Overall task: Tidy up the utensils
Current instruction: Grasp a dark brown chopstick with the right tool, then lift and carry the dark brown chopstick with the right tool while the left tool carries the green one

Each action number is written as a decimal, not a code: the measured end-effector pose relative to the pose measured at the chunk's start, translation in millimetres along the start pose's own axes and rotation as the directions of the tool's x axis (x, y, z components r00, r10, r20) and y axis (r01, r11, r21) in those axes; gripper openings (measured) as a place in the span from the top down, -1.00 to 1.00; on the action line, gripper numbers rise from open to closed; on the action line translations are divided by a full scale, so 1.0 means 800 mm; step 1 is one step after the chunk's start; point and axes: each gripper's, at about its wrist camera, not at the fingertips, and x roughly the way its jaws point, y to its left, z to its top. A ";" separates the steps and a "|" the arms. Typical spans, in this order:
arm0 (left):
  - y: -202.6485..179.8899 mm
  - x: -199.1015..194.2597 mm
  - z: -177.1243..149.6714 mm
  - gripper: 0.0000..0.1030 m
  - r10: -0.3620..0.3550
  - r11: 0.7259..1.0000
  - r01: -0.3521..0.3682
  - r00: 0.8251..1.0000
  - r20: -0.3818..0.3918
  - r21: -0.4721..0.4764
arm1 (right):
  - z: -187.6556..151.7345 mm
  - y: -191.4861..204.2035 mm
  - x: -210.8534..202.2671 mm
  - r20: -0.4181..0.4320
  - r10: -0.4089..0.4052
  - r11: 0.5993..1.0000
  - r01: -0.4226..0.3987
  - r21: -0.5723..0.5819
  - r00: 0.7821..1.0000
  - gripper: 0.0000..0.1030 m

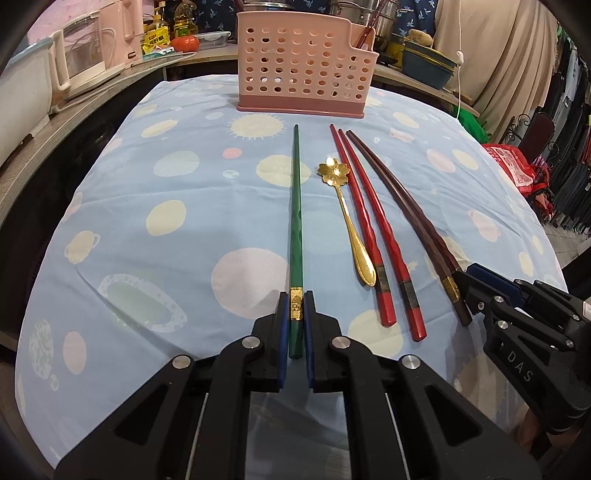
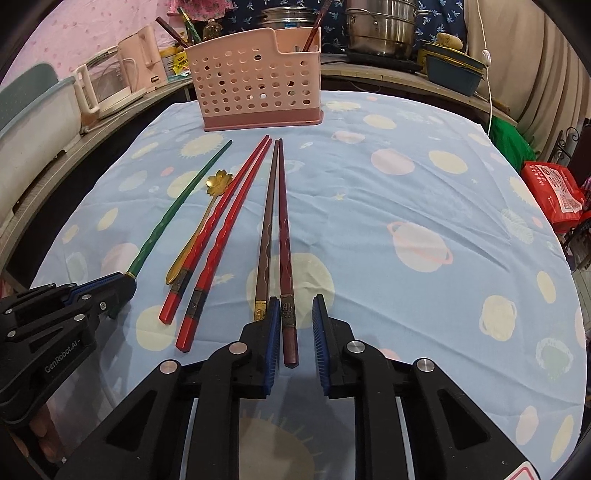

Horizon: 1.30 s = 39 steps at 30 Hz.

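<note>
Green chopstick [image 1: 296,221] clamped by left gripper [image 1: 295,299]; right gripper [image 2: 296,301], jaws ajar, straddles maroon chopstick [image 2: 283,229].

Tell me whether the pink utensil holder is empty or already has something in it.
Not empty. The pink holder stands upright at the far end of the table, and at least one dark red chopstick sticks up out of its right compartment.

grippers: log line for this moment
left gripper: shut on green chopstick | right gripper: open around maroon chopstick | pink holder: table's far end
</note>
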 end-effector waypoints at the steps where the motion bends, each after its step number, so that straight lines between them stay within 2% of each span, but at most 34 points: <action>1: 0.000 0.000 0.000 0.86 -0.001 1.000 0.001 1.000 0.000 0.000 | 0.000 0.000 0.000 0.000 0.002 1.000 -0.002 0.000 1.000 0.78; 3: 0.001 0.000 0.001 0.86 -0.004 1.000 0.004 1.000 0.000 -0.003 | -0.001 0.001 -0.001 -0.001 0.007 1.000 -0.007 0.002 1.000 0.85; 12: 0.009 -0.005 0.001 0.87 -0.042 0.999 0.041 0.999 -0.020 -0.031 | -0.009 -0.010 -0.017 -0.013 0.049 0.998 -0.048 0.051 0.999 0.86; 22: 0.014 -0.037 -0.014 0.87 -0.069 0.996 0.068 0.997 -0.020 -0.051 | -0.012 -0.023 -0.063 0.015 0.081 0.993 -0.082 0.079 0.997 0.86; 30: 0.016 -0.083 -0.003 0.87 -0.078 0.995 0.080 0.996 0.048 -0.053 | -0.002 -0.030 -0.105 0.071 0.103 0.990 -0.110 0.093 0.992 0.86; 39: 0.021 -0.146 0.028 0.87 -0.089 0.993 0.101 0.983 0.157 -0.065 | 0.029 -0.041 -0.158 0.183 0.112 0.987 -0.131 0.097 0.977 0.86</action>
